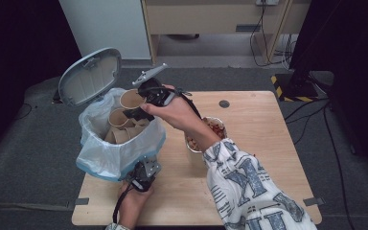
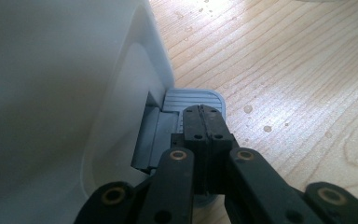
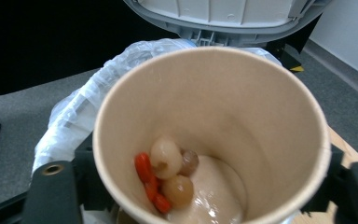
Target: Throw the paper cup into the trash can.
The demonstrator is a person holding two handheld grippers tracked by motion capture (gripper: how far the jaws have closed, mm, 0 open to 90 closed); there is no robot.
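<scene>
Clamping a paper cup of food scraps over the cup-filled bin — right hand-held gripper

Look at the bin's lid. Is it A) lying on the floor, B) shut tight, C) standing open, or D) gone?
C: the grey lid stands tilted up behind the bin while the right gripper holds a paper cup of leftover food over the bag, and the shut left gripper presses the pedal.
</scene>
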